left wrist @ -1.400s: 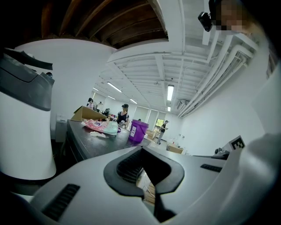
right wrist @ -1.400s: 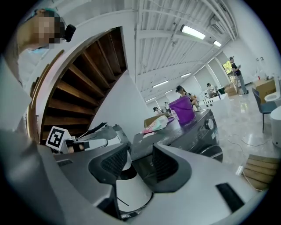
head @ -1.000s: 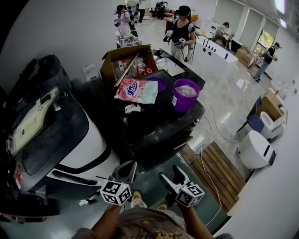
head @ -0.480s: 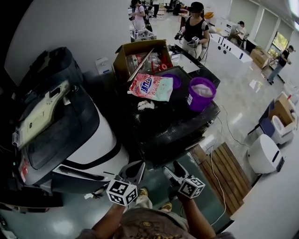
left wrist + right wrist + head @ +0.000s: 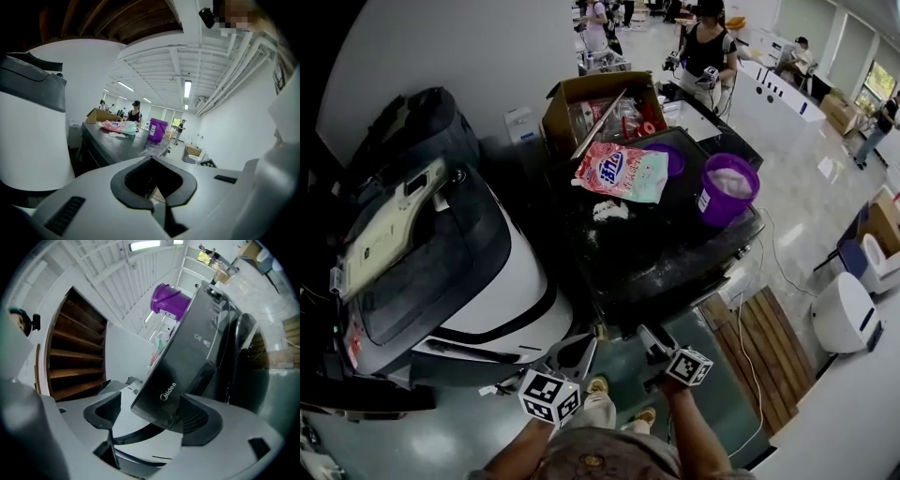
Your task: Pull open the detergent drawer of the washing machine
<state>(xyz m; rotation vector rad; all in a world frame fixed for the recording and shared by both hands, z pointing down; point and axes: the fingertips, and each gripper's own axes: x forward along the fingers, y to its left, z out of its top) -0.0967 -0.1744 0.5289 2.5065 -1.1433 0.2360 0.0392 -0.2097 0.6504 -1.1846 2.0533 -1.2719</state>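
Drawer [image 5: 180, 364], perhaps, between level right tongs [image 5: 153, 409], closing.

White wall [image 5: 422, 56], glossy floor [image 5: 806, 187], wooden pallet [image 5: 764, 356]

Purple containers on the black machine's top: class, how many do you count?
2. A purple bucket stands near the right edge; a purple bowl sits behind the detergent bag, partly hidden. The cardboard box may hide others.

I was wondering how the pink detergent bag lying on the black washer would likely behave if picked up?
The detergent bag lies flat and slumped on the black washer, so it would probably sag rather than hold shape. Its printed film looks glossy, so a pinch might slip. It seems plump, so perhaps heavy, with contents shifting inside.
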